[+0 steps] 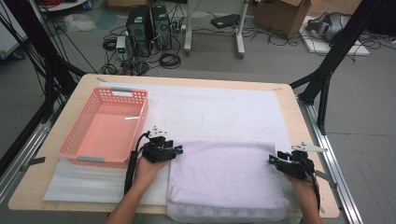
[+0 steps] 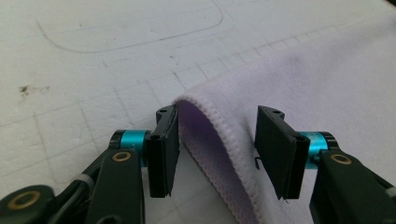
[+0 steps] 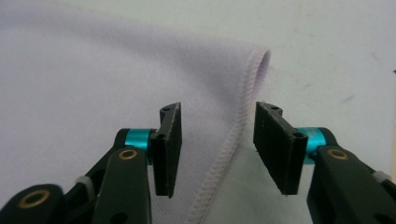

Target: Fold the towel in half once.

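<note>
A pale lilac towel (image 1: 226, 175) lies folded on the near half of the surface (image 1: 287, 100), over a white mat (image 1: 215, 109), with its far edge running left to right between the two grippers and its near edge hanging toward the surface's near rim. The left gripper (image 1: 173, 150), held in the person's left hand (image 1: 148, 167), sits at the towel's far left corner. In the left gripper view its jaws are spread wide apart, and the stitched, folded edge of the towel (image 2: 219, 135) rises in a small hump between them, lying close against the left jaw and clear of the right one; the jaws do not pinch it. The right gripper (image 1: 273, 159), held in the right hand (image 1: 301, 179), sits at the towel's far right corner. In the right gripper view its jaws are likewise spread, and the towel's hemmed edge (image 3: 236, 135) runs up between them, nearer the right jaw, with the corner curling up just beyond the jaw tips; whether either jaw touches the cloth cannot be told. A pink plastic basket (image 1: 77, 140) stands on the left part of the surface, just left of the left gripper, apart from the towel.
</note>
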### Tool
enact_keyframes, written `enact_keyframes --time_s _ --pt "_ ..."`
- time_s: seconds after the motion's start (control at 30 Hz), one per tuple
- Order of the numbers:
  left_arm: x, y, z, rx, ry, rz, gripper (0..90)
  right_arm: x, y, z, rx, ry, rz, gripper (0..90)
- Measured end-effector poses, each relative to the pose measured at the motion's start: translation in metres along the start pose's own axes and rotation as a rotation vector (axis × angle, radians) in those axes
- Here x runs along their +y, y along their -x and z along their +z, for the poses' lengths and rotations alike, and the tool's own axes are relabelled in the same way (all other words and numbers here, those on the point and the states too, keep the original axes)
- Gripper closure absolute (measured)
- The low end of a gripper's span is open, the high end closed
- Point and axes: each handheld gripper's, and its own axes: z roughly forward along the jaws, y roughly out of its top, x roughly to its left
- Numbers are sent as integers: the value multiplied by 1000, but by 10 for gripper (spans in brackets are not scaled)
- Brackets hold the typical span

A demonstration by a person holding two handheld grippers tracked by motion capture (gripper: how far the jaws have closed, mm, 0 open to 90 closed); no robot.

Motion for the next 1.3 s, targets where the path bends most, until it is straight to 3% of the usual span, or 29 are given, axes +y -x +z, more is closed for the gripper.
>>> enact_keyframes --time_s 0.07,0.13,0.2,0.27,0.3,0.37,0.47,0.53,0.6,0.73,0.77,0.87,1.03,1.27,1.3 --pt "0 4 1 21 -7 27 588 0 -4 4 -37 -23 -45 483" --pt "0 11 2 49 -18 83 679 3 -6 6 -49 -32 -63 493" --pt "-1 14 3 21 -27 92 846 4 -7 6 -26 -42 -78 608" --pt "-1 15 3 30 -28 95 847 4 -10 6 -7 -48 -78 749" --pt "-1 14 3 22 -27 65 850 4 -12 6 8 -54 -68 811" --pt "-1 11 2 7 -25 20 855 5 -13 6 14 -57 -59 839" --pt "-2 16 0 42 12 50 863 3 -9 5 38 -42 -36 854" --pt "-1 14 -3 35 51 27 864 2 -7 5 49 -30 -16 858" --pt "2 10 -6 17 85 -2 865 2 -7 4 28 -10 -29 861" --pt "8 5 -9 10 141 -4 865 10 -5 -1 17 76 -21 863" --pt "12 2 -8 11 121 -3 865 12 -4 -1 12 97 -23 863" --pt "25 -2 -6 9 145 -14 865 22 0 -2 4 129 -31 862" --pt "65 -15 5 24 161 -15 864 40 12 6 -5 144 -33 861" --pt "88 -36 25 62 148 -35 862 75 23 25 -25 142 -56 860" --pt "90 -38 27 65 166 -44 862 80 23 29 -25 138 -59 860"
